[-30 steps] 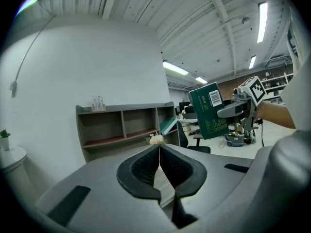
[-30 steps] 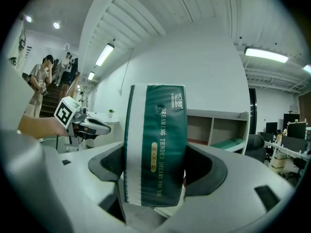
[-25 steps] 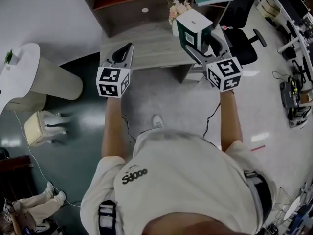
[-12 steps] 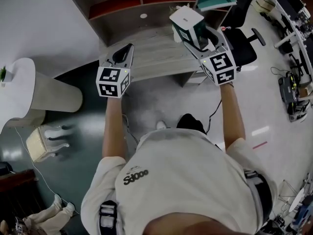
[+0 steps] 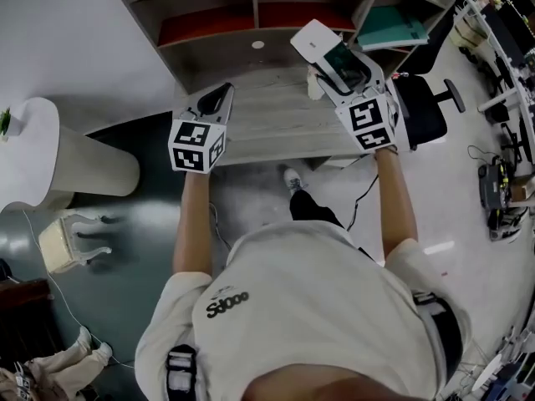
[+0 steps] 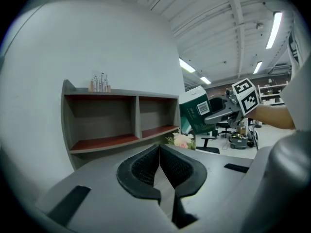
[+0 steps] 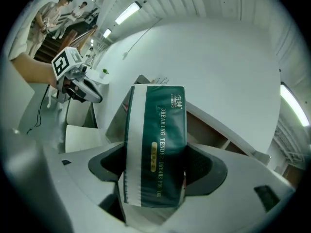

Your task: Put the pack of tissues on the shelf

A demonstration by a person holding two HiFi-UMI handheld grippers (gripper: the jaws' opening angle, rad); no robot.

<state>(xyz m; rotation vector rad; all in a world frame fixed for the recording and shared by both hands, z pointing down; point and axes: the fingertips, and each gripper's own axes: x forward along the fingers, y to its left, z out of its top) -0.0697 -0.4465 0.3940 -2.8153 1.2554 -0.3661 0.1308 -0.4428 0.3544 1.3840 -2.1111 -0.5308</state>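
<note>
The pack of tissues [image 5: 320, 45] is dark green with a white band and end. My right gripper [image 5: 338, 63] is shut on it and holds it up over the wooden desk [image 5: 267, 115], in front of the shelf unit [image 5: 209, 27]. In the right gripper view the pack [image 7: 155, 149] stands upright between the jaws of the right gripper [image 7: 155, 171], with the shelf [image 7: 209, 125] behind it. My left gripper [image 5: 216, 98] hovers over the desk's left part, shut and holding nothing. In the left gripper view its jaws [image 6: 159, 152] touch, and the pack [image 6: 194, 111] shows at the right of the shelf [image 6: 112, 142].
A green book [image 5: 389, 27] lies in the shelf's right compartment. A small white disc [image 5: 257, 44] sits on the desk near the shelf. Pink flowers [image 6: 182, 140] stand by the pack. An office chair [image 5: 426, 111] is at the desk's right, and a white round table [image 5: 33, 140] at the left.
The person has stepped closer to the desk. The right gripper has carried the pack forward toward the shelf. The left gripper kept its pose, shut.
</note>
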